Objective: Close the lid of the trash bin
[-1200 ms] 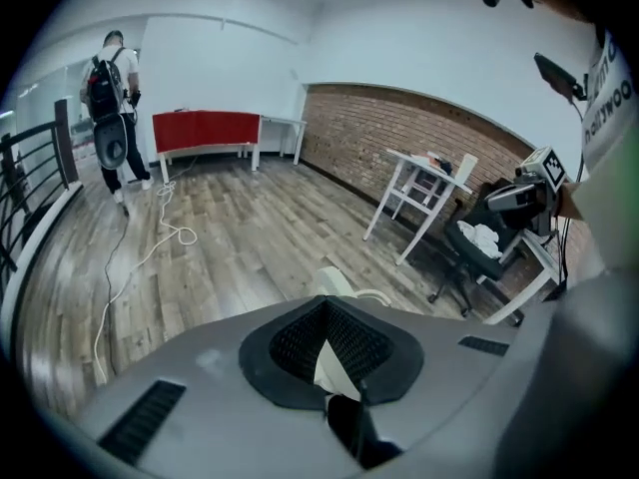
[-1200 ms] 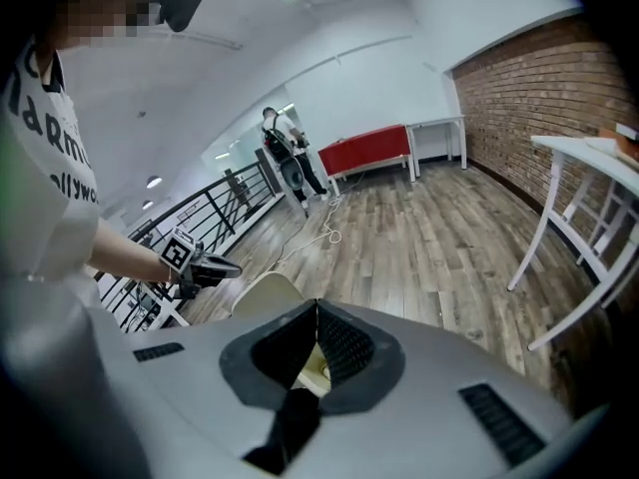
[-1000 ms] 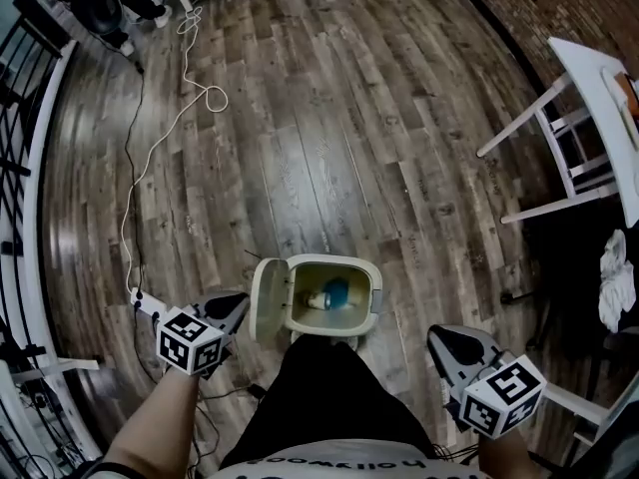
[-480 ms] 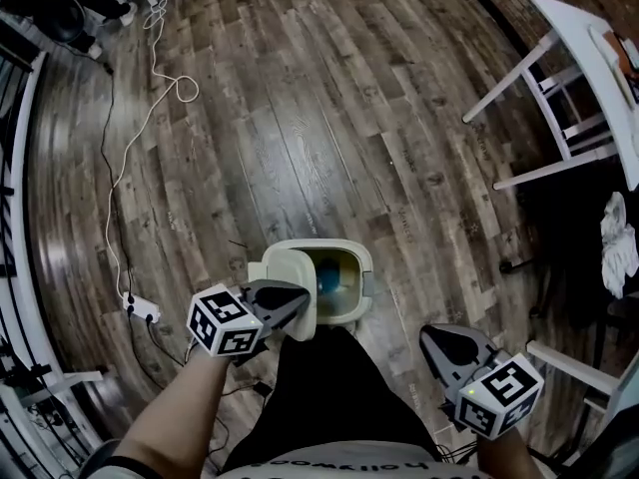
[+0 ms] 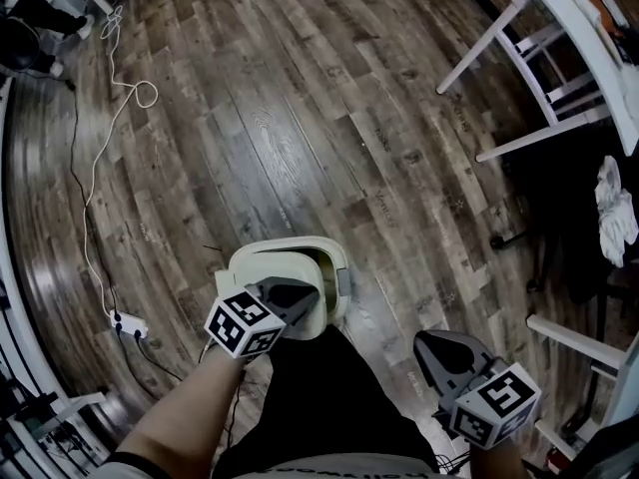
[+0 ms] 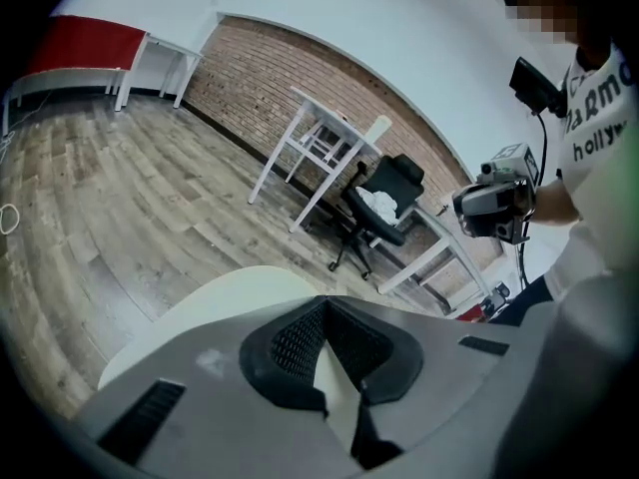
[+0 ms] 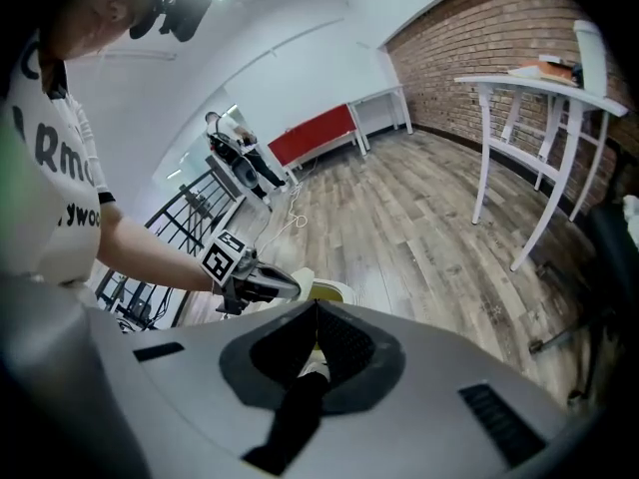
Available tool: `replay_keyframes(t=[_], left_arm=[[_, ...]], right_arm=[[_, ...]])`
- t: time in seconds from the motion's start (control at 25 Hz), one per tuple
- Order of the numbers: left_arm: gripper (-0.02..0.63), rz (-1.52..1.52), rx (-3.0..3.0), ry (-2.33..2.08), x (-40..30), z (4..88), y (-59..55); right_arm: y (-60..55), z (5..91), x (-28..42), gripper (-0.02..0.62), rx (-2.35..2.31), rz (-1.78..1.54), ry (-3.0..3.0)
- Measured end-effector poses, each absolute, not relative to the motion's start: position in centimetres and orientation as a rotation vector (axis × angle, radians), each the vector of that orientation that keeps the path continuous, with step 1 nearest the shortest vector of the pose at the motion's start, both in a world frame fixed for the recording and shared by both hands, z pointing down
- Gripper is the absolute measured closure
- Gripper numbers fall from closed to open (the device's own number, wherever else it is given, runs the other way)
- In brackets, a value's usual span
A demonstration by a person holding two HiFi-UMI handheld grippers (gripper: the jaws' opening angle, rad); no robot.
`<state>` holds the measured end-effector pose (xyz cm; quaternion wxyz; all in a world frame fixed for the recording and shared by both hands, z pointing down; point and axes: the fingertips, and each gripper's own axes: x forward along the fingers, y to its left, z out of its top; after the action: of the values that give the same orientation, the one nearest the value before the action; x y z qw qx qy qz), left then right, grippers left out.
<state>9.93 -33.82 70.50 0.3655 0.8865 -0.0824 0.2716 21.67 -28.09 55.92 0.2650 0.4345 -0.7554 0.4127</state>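
Note:
In the head view a cream trash bin (image 5: 342,285) stands on the wood floor just in front of the person's legs. Its cream lid (image 5: 265,263) leans over most of the opening, and a narrow dark gap (image 5: 327,270) shows on the right. My left gripper (image 5: 314,291) is shut, with its tips resting against the lid. The left gripper view shows the lid (image 6: 215,302) right behind the shut left gripper (image 6: 324,305). My right gripper (image 5: 420,346) hangs shut and empty at the lower right, apart from the bin. The right gripper view shows the bin (image 7: 333,289) past the right gripper (image 7: 317,309).
A white table (image 5: 534,63) with slanted legs stands at the upper right. A dark chair with a white cloth (image 5: 614,213) is at the right edge. A white cable (image 5: 95,158) runs along the left to a power strip (image 5: 125,322). Open wood floor lies beyond the bin.
My left gripper swung from the left of the bin onto the lid and pushed it over. The lid went from fully open at the left to covering most of the opening. The right gripper barely moved.

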Motion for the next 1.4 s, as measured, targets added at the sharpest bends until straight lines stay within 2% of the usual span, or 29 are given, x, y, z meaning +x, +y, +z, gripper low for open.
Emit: replay_keyframes(t=[0.24,0.6,1.04,1.2,1.4], left_arm=[[0.6,0.935,2.244,-0.189,11.8,76.9,-33.2],[0.6,1.174,2.232,-0.236,13.2,81.8,-33.1],[0.6,1.19,2.211,-0.253,15.3,82.8,-33.8],[0.6,0.925,2.223,-0.448,13.8,78.8,-36.3],[0.6,0.589,2.285,-0.547,12.4,67.9,-40.9]], right_arm=[[-26.6,58.9,23.8,0.586,1.228,1.194,-1.976],[-25.1,61.9,24.4,0.586,1.245,1.283,-1.935],[-25.5,62.6,23.5,0.586,1.249,1.318,-1.962],[-26.1,61.4,22.4,0.586,1.222,1.302,-1.992],[-29.1,57.4,19.8,0.586,1.235,1.318,-2.113]])
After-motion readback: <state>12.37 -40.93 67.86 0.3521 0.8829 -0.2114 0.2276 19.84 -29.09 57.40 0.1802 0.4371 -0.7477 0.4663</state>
